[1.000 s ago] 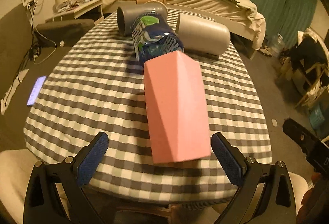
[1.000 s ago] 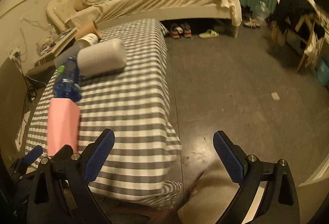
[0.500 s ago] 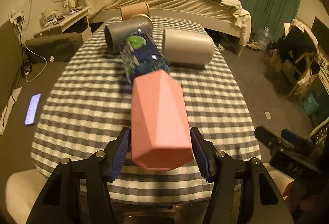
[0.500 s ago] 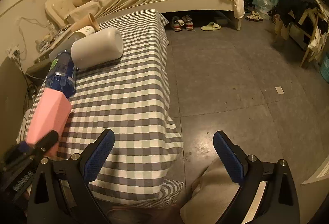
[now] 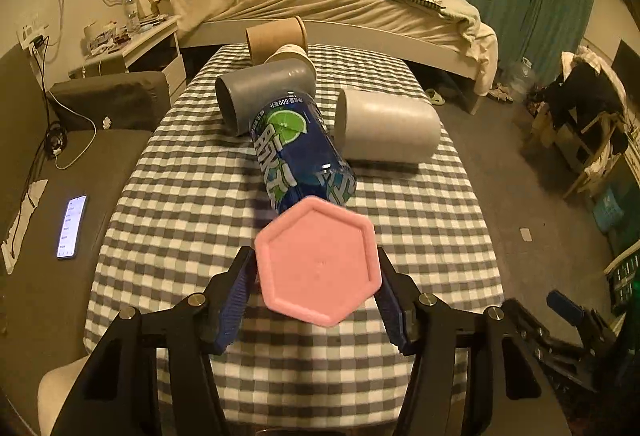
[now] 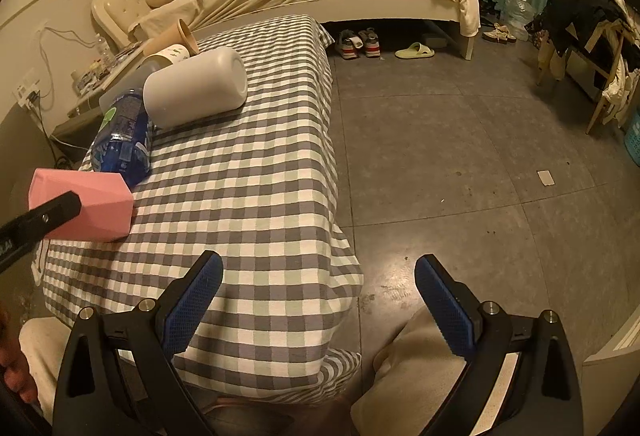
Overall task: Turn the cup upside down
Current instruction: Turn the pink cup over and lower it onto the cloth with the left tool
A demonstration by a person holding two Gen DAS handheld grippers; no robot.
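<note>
A pink hexagonal cup is held between the blue pads of my left gripper, lifted off the checked table with its flat hexagonal base facing the camera. In the right wrist view the same cup hangs tilted above the table's left front part, with a black finger of the left gripper across it. My right gripper is open and empty, off the table's front right corner, above the floor.
Behind the pink cup lie a blue bottle, a grey cup, a white cup, a paper cup and a brown cup, all on their sides. A phone lies on the sofa at left.
My left gripper closed on the pink cup, lifted it off the table and turned it so its base now faces the camera. The right gripper stayed open and shifted slightly.
</note>
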